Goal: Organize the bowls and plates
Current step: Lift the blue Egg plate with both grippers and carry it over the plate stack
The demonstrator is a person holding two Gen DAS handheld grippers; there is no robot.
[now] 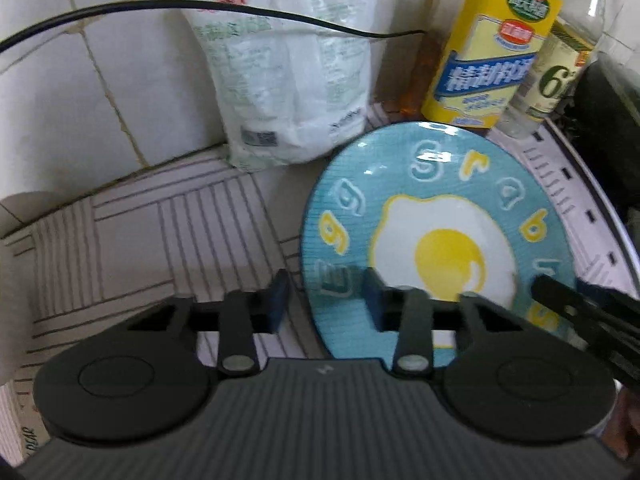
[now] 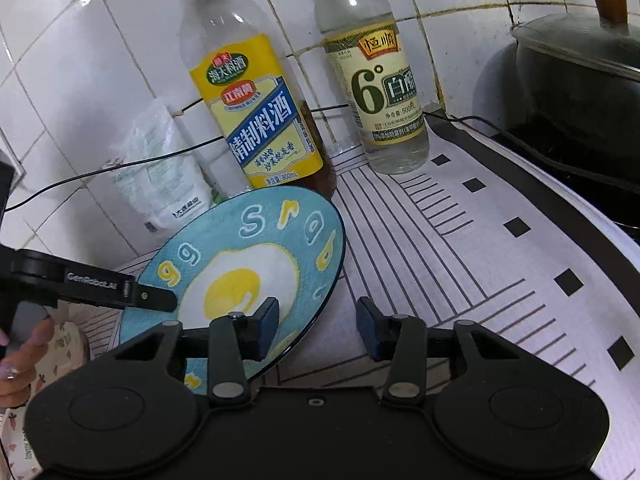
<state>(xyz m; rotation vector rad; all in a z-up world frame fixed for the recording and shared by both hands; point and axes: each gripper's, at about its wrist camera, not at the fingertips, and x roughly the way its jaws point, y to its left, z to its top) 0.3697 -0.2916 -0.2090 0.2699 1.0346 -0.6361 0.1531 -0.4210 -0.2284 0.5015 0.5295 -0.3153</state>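
Note:
A blue plate (image 1: 432, 216) with a fried-egg picture and letters lies on the patterned counter mat; it also shows in the right wrist view (image 2: 256, 248). My left gripper (image 1: 326, 300) is open, its jaws astride the plate's near left rim, one fingertip (image 1: 374, 300) over the plate. My right gripper (image 2: 318, 328) is open, its jaws astride the plate's near right rim, with the left fingertip (image 2: 266, 326) over the plate. Whether any pad touches the plate I cannot tell. The right gripper's finger (image 1: 580, 308) shows at the plate's right edge in the left wrist view.
A white bag (image 1: 288, 76), a yellow-labelled cooking wine bottle (image 2: 248, 108) and a white vinegar bottle (image 2: 380, 92) stand against the tiled wall behind the plate. A black cable (image 1: 160, 6) runs along the wall. A dark lidded pot (image 2: 580, 88) sits far right.

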